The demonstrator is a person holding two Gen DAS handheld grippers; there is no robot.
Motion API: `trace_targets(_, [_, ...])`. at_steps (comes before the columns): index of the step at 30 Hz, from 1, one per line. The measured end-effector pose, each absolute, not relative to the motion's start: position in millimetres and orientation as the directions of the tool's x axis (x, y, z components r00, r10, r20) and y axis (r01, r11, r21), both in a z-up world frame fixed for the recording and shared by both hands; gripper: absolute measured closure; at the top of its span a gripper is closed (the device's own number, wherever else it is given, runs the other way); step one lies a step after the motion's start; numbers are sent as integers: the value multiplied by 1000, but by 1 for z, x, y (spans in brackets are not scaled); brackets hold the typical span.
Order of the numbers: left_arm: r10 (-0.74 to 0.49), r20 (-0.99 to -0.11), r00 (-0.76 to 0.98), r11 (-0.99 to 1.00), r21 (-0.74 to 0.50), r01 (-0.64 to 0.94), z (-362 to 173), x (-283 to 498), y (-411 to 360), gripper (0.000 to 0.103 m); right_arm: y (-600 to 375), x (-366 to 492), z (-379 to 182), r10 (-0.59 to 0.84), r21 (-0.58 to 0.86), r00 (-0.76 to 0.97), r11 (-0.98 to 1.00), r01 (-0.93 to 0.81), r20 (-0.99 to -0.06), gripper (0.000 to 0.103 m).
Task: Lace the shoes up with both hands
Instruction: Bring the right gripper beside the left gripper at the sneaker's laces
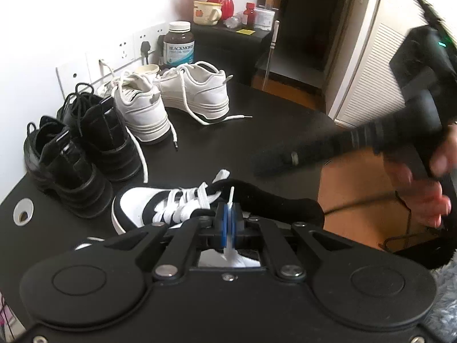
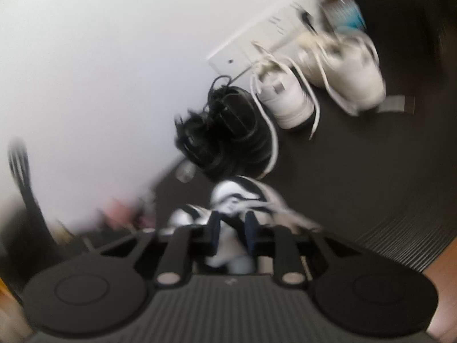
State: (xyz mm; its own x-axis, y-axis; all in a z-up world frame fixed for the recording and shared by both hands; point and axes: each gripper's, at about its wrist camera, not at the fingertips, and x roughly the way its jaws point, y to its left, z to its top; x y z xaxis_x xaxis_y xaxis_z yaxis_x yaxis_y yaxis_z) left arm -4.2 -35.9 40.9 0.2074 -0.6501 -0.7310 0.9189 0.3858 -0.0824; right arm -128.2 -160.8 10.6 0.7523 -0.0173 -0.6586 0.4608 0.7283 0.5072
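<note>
Black-and-white sneaker [image 1: 160,205] low in left-wrist frame, toe pointing left, long axis crosswise to the tongs. Flat white lace [image 1: 230,197] pinched upright by left gripper [image 1: 230,220], blue pads closed on it directly above the shoe. Right gripper [image 2: 232,230] parted, seemingly empty in heavy blur, just short of the shoe. Black boots [image 1: 80,148] and white sneakers [image 1: 171,94] farther back, upper left.

White wall [image 1: 71,14] with socket panel [image 1: 125,48]; black tabletop [image 1: 242,140]; dark sideboard [image 1: 228,40]; open dark doorway [image 1: 308,14]; white louvred door [image 1: 371,71]; brown wooden floor [image 1: 288,88]. Bright daylight.
</note>
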Motion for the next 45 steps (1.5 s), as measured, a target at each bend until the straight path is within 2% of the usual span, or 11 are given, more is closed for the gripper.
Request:
trace_targets(6, [-651, -738, 178, 388, -121, 914, 31, 2, -41, 101, -127, -109, 6, -126, 252, 684, 870, 425, -718, 80])
trace_targets(9, [-666, -727, 167, 394, -153, 906, 37, 5, -36, 101, -127, -104, 0, -139, 231, 673, 873, 429, -726, 80])
trace_targets(12, [-689, -708, 153, 386, -180, 905, 53, 7, -28, 101, -146, -111, -12, -86, 366, 693, 799, 477, -716, 84])
trace_targets(14, [-698, -699, 156, 379, -176, 908, 63, 9, -23, 101, -171, -124, -26, 7, 574, 737, 633, 520, -675, 84])
trace_targets(17, [-669, -722, 176, 385, -134, 913, 65, 12, -23, 101, -196, -141, -55, 112, 774, 803, 370, 513, -586, 84])
trace_targets(25, [-597, -791, 135, 319, -79, 945, 44, 8, -44, 101, -211, -163, -101, 209, 907, 887, -4, 422, -412, 83])
trace_targets(27, [-593, -794, 132, 313, -76, 947, 42, 8, -47, 100, -211, -161, -98, 213, 907, 884, 20, 422, -416, 83])
trace_targets(30, [-591, -796, 130, 309, -74, 948, 40, 8, -48, 100, -206, -145, -70, 207, 849, 831, 250, 465, -516, 80])
trace_targets(34, [-591, -794, 139, 318, -71, 945, 41, 7, -45, 100, -188, -118, -25, 134, 641, 733, 605, 473, -667, 78])
trace_targets(39, [-592, -792, 151, 331, -68, 941, 44, 6, -42, 100, -182, -105, -1, 86, 578, 737, 683, 446, -671, 71])
trace_targets(45, [-593, -790, 156, 329, -61, 942, 47, 5, -40, 100, -199, -106, -16, 147, 679, 750, 560, 474, -645, 71])
